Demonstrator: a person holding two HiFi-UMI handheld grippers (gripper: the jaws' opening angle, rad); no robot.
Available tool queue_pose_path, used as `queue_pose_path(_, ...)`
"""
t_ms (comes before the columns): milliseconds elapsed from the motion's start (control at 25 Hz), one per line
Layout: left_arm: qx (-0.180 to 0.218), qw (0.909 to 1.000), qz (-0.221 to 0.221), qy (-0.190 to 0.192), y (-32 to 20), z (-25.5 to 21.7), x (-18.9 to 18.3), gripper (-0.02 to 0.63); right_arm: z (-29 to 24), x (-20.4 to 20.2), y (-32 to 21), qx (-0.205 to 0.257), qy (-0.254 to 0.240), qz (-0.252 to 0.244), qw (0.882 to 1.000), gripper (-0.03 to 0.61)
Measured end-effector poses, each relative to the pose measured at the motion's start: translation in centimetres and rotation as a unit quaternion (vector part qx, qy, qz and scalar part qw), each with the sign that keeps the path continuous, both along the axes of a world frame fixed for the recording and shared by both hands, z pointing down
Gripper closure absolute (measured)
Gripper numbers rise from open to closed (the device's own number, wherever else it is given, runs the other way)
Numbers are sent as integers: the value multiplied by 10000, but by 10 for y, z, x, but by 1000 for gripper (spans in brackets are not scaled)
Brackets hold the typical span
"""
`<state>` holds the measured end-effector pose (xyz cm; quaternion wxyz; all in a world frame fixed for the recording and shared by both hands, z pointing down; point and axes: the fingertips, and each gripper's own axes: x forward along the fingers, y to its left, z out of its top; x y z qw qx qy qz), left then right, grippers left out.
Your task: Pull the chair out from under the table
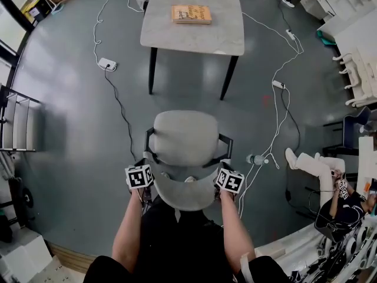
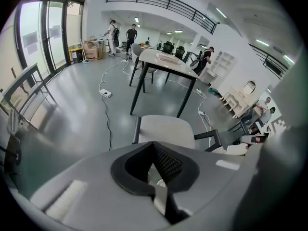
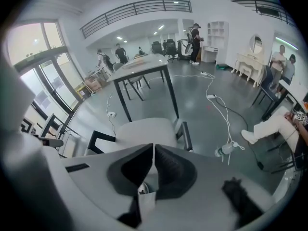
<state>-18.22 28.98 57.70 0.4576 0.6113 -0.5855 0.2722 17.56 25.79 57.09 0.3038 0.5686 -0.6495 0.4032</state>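
Left hand-held gripper: jaws pressed together, pad against pad, with nothing between them. It hangs over the left end of the backrest of the chair. Right hand-held gripper: jaws likewise closed and empty, over the backrest's right end. The chair, grey with black armrests, stands upright on the floor, its seat turned away from the person. The bench stands beyond the chair's front edge. The seat is wholly out from under the bench, with bare floor between them. A book lies flat on the bench. A bottle lies on the floor near the chair's right side, among white cables.
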Motion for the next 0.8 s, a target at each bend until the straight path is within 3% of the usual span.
queue_pose_path(360,476,9984,289,-24,-14,-44,22,604,-32,-29,-4,201,-123,-342,9991,561)
queue_pose_path(600,963,9941,363,350,-32,-96,50,606,-73,-40,-14,659,-295,-360,9967,563)
queue_pose_path(800,1583,9846,567,478,-55,-152,72,606,-122,-57,-35,1200,-457,-434,9908,563)
